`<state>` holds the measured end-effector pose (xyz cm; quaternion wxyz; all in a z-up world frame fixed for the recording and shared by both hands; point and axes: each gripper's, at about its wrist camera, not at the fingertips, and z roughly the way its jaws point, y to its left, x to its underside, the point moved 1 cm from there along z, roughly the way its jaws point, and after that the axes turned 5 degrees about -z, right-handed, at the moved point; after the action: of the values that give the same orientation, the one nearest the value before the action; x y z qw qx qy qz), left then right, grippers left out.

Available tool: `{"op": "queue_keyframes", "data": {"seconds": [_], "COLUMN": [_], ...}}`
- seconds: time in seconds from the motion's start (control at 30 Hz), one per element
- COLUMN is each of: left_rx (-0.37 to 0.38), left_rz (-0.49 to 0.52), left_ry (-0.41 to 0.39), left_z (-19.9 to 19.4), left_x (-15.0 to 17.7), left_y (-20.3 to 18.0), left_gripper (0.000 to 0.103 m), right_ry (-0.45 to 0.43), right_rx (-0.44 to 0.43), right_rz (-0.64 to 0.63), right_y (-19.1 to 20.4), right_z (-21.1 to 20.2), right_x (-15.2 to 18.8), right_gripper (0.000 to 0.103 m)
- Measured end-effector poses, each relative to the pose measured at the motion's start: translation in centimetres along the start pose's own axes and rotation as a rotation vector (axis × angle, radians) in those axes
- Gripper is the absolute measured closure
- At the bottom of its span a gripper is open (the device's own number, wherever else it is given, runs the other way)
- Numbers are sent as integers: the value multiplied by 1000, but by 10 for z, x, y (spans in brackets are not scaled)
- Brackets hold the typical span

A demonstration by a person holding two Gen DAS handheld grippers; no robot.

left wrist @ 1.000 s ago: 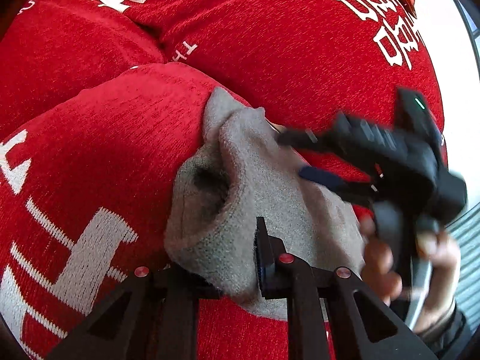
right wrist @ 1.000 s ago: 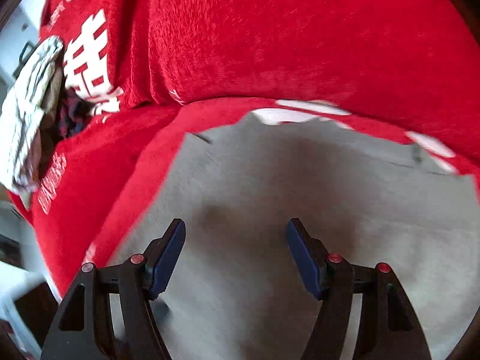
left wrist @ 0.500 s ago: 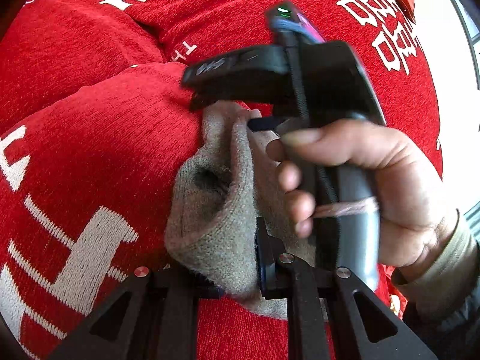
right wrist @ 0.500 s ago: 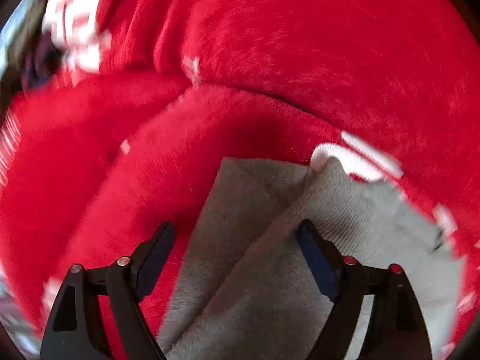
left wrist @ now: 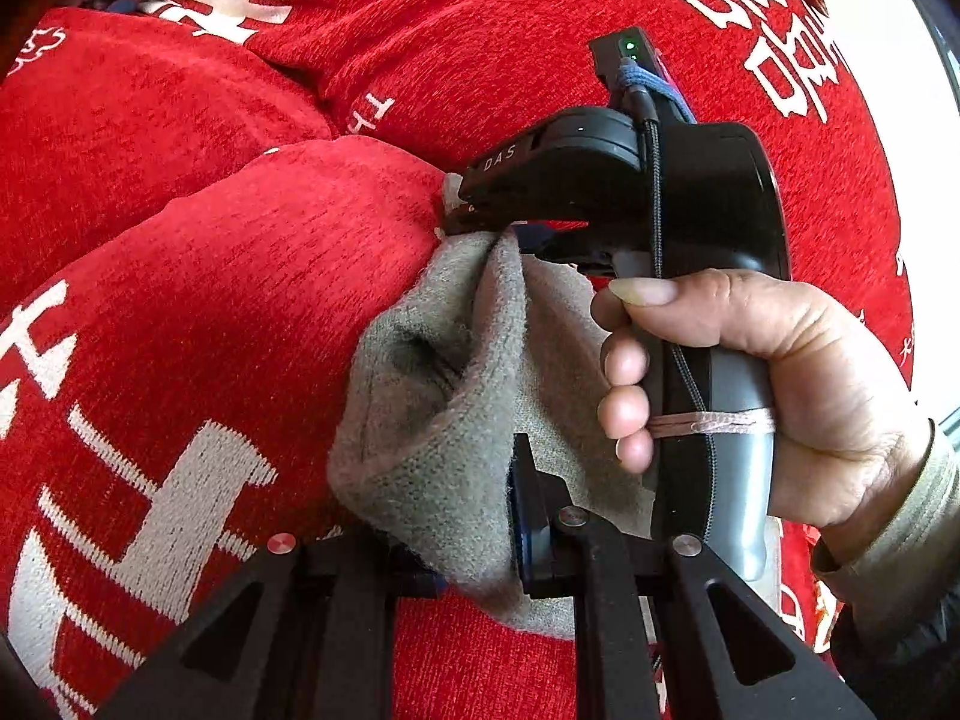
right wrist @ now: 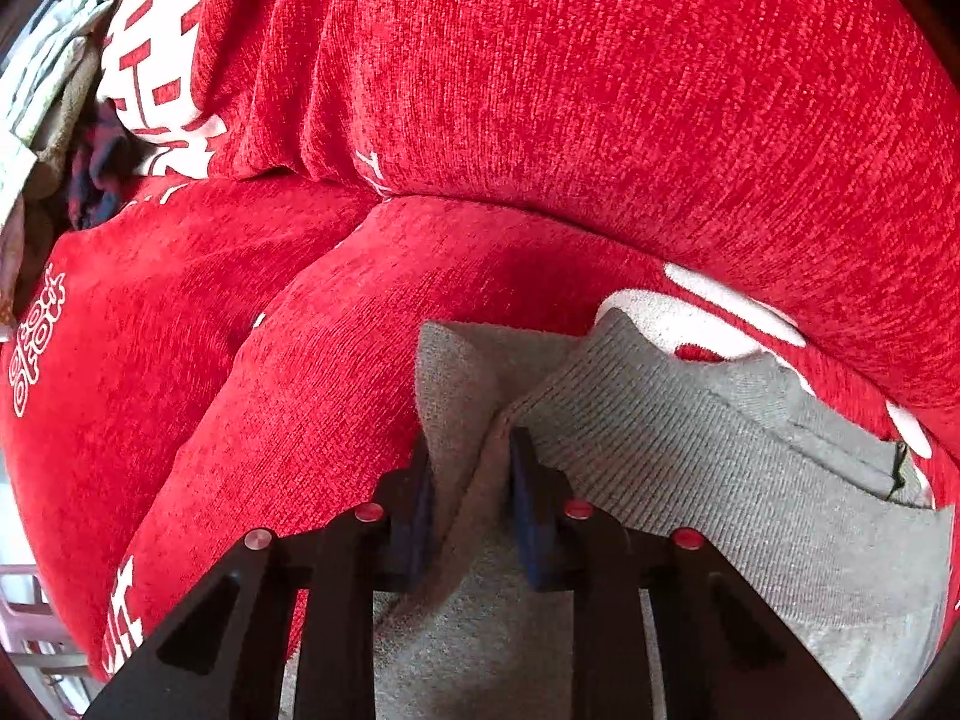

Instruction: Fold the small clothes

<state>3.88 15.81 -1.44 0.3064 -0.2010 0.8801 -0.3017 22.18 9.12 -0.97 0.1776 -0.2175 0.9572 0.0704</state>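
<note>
Cushions point(right wrist: 600, 90) fill most of both views, red chenille with white woven characters on them; I count at least 3 puffy ones packed against each other, can't read the writing beyond it being blocky white symbols. On the nearest cushion sits 1 grey knit garment point(right wrist: 690, 468), ribbed, bunched up rather than flat. In the left wrist view its long axis runs from the bottom of the frame up toward the middle, ending in a pinched peak.

2 grippers are on it. The left gripper point(left wrist: 474, 516) is clamped tight on the near end of the garment point(left wrist: 432, 450), fabric bulging out between its fingers. The right gripper point(right wrist: 468, 480) comes down on the far peak, its jaws closing with a raised fold of the grey knit between them, pads already pressing the fold. In the left wrist view that right gripper point(left wrist: 510, 234) shows white "DAS" lettering on its black body and 1 green light up top, with 1 hand point(left wrist: 750, 384) wrapped around its handle.

Far left of the right wrist view there's a pile of other clothes point(right wrist: 54, 72), grey-white and dark plaid; can't count them.
</note>
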Motion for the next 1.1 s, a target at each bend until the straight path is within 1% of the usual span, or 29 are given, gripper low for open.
{"op": "queue_keyframes", "data": {"seconds": [0.1, 0.17, 0.27, 0.33, 0.4, 0.53, 0.6, 0.77, 0.9, 1.1], "left_rx": [-11, -14, -19, -39, -74, -181, -208, -220, -243, -273], "left_rz": [8, 16, 8, 23, 56, 183, 221, 253, 314, 388], "left_ry": [2, 2, 7, 3, -5, -44, -56, -65, -67, -58], "left_z": [-1, -2, -3, -4, -4, -7, -8, -12, -12, -8], "left_x": [-1, -1, -3, -2, -1, 4, 7, 6, 8, 17], "left_y": [-1, -3, -4, -9, -16, -41, -50, -71, -92, -124], "left_gripper": [85, 85, 85, 85, 85, 85, 85, 85, 85, 85], "right_ry": [3, 0, -21, -37, -54, -90, -104, -119, -138, -180], "right_rx": [7, -5, -56, -87, -127, -166, -179, -212, -255, -289], "right_rz": [-5, 6, 53, 78, 110, 127, 133, 172, 217, 248], "right_y": [1, 0, -12, -18, -28, -43, -51, -71, -88, -113], "right_z": [-1, -2, -10, -14, -20, -35, -43, -56, -65, -84], "right_x": [0, 0, 2, 4, 6, 11, 13, 19, 24, 34], "right_gripper": [78, 81, 82, 82, 82, 82, 83, 83, 83, 83]}}
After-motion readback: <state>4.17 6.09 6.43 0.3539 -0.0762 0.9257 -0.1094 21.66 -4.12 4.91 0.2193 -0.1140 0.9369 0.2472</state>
